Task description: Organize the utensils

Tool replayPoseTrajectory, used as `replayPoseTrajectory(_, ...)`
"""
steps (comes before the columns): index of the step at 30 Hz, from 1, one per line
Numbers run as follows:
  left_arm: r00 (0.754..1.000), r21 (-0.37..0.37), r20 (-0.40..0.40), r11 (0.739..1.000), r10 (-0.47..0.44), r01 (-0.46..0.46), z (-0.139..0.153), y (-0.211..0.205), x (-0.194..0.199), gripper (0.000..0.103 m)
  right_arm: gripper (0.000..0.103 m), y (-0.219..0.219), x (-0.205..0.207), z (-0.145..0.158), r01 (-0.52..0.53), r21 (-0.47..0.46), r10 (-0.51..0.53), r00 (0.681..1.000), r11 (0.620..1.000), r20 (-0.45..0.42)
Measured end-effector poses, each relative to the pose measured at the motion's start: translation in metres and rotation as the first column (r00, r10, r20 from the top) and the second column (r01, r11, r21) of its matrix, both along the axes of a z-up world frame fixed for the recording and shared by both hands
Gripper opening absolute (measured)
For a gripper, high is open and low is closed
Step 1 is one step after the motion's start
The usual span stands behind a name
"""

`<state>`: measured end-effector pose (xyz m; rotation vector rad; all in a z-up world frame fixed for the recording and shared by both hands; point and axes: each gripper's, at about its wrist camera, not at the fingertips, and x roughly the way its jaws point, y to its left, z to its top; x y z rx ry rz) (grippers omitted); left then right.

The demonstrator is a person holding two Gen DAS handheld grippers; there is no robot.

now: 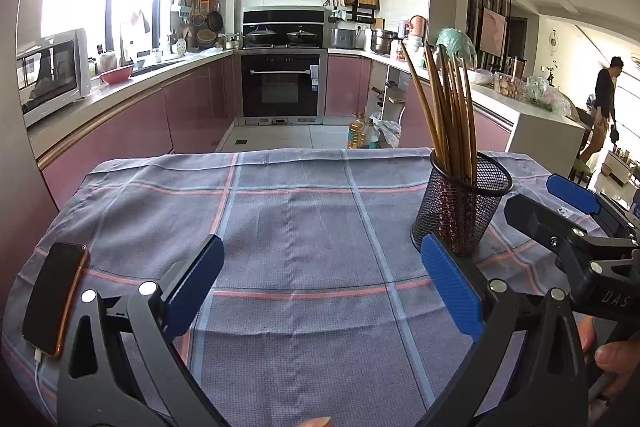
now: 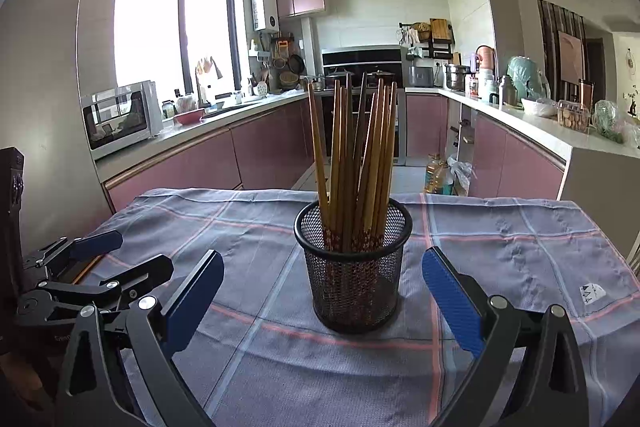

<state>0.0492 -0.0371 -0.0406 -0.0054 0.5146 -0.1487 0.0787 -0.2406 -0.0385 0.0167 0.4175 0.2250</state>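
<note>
Where round black mesh cup (image 2: 353,267) stands, slim wooden chopsticks (image 2: 352,163) seemingly upright

Left gripper (image 1: 322,283): jaws spread wide, blue pads (image 1: 450,287) facing inward, nothing between them. Held low and level, pointing fwd. Black frame, silver bolts at finger bases. Also seen from right wrist view at far left (image 2: 120,253), fingers apart, roughly level w/ the other unit.

Right gripper (image 2: 322,293): jaws spread wide, blue pads (image 2: 196,293) angled inward, gripping nothing. Held low, pointing fwd. Seen from left wrist view at right edge (image 1: 540,203), fingers apart, just beside left unit.

Hand (image 1: 612,359): fingertips visible at lower right edge, wrapped on a handle; which side, can't tell. Arms, wrists: out of view.
</note>
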Motion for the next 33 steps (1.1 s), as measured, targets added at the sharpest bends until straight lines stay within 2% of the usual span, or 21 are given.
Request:
replayPoseTrajectory(23, 0.994, 0.010, 0.106, 0.999, 0.031, -0.032, 0.010, 0.000, -0.015, 0.097, 0.096, 0.003, -0.011, 0.007, 0.032, -0.017, -0.030, 0.995, 0.999, 0.098)
replayPoseTrajectory(33, 0.991, 0.020, 0.133, 0.999, 0.031, -0.034, 0.015, -0.004, -0.020, 0.097, 0.096, 0.001, -0.013, 0.010, 0.048, -0.015, -0.046, 0.993, 0.999, 0.110)
